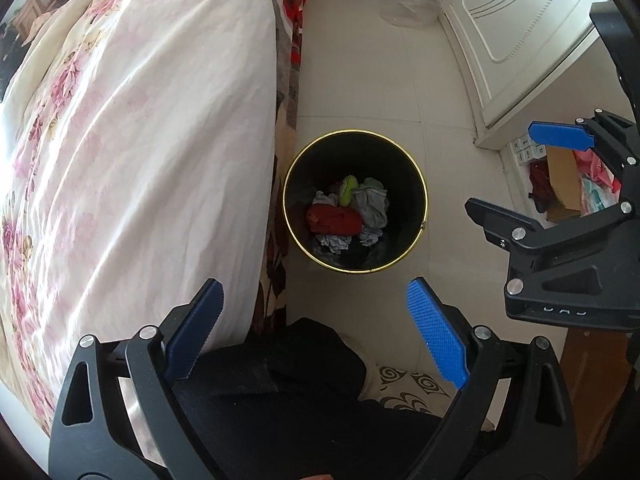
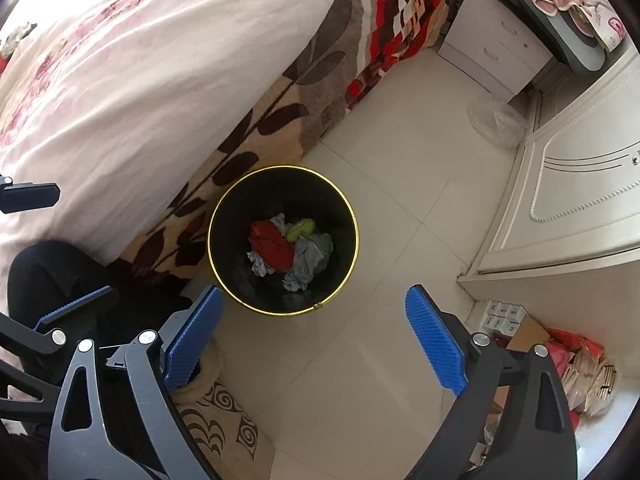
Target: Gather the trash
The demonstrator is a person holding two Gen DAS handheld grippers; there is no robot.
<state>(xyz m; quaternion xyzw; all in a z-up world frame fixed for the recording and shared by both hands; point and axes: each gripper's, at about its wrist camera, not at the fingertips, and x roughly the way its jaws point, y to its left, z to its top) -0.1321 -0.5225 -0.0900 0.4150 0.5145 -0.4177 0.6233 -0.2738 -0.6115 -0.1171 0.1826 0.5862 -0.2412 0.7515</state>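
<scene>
while both grippers hang above the black bin (image 2: 283, 240) with the gold rim, the step in hand looks like the end of a drop: crumpled trash (image 2: 290, 250) — a red wad, grey paper, something yellow-green — lies at the bottom of the bin, and nothing is between either pair of pads. the bin stands on the pale tiled floor (image 2: 400, 200), just beside the bed (image 2: 140, 60) with its flowered cover and leaf-patterned side. the right gripper (image 2: 312, 336) points down a little short of the bin, its blue pads spread wide and bare, touching nothing. the left gripper (image 1: 316, 330) is likewise spread wide and empty, hovering over the floor near the bin, with dark cloth, probably the person's clothing, below it. from the left wrist view the right gripper shows at the right edge, well apart from the bin. judging from this, the next move calls for finding more trash; a clear plastic bag (image 2: 496, 122) lies on the floor near the white nightstand (image 2: 492, 60) and beside the wardrobe (image 2: 580, 184), and it seems a likely candidate, though i cannot tell whether it counts as rubbish. reaching it would need a gripper carried across the floor, lowered, and closed on the thin film.
</scene>
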